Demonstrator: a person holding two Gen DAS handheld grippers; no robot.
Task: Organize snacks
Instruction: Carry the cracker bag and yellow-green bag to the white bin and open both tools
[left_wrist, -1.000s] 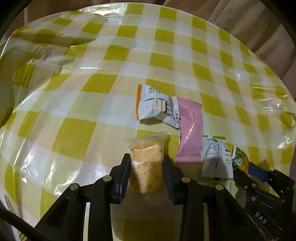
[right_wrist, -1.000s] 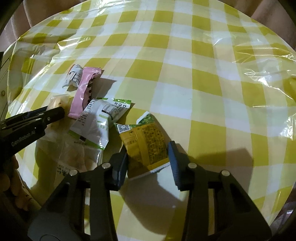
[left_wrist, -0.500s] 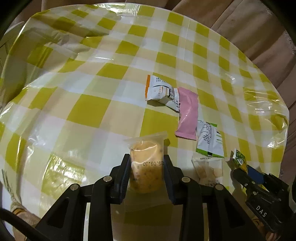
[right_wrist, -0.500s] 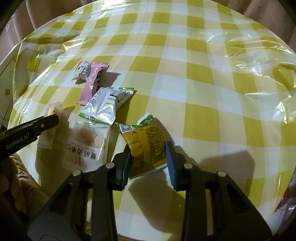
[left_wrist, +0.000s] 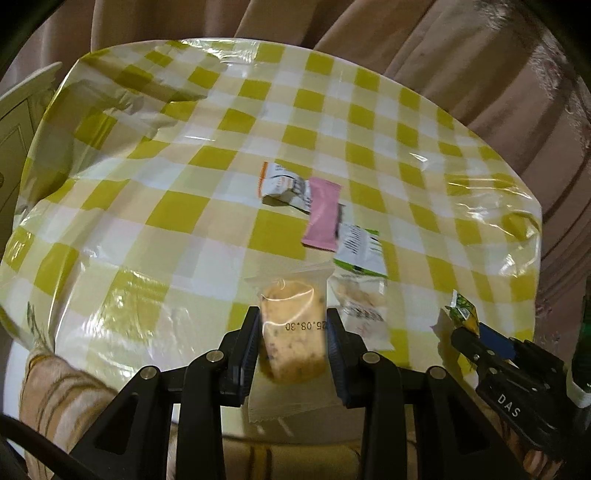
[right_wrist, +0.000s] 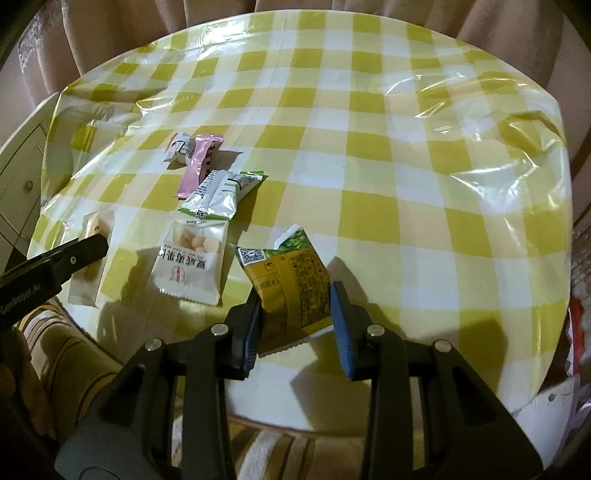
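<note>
Roughly midway, by my reading: four snacks already lie in a loose line on the checked tablecloth (right_wrist: 369, 155), while two more are clamped in the tongs above its near edge. Taking the pink packet (right_wrist: 199, 166) as landmark, an orange-edged white packet (left_wrist: 280, 182) touches its far end, a green-and-white packet (right_wrist: 221, 194) overlaps its near end, and a clear-windowed white bag of round biscuits (right_wrist: 190, 264) lies just nearer than that one. The left gripper (left_wrist: 293, 339) is clamped on a clear-wrapped cake (left_wrist: 291, 332), held off the cloth nearer than the pink packet and beside the biscuit bag. The right gripper (right_wrist: 295, 314) is clamped on a yellow-and-green packet (right_wrist: 291, 284), well to the right of the pink packet. Both probably need placing to finish the row. Readable writing is sparse: the cake wrapper carries a date stamp, upside down, "25.08.30"; the right gripper's body shows "DAS"; the yellow-and-green packet has a QR code; the biscuit bag bears Chinese characters and a red round seal, too small to read.
</note>
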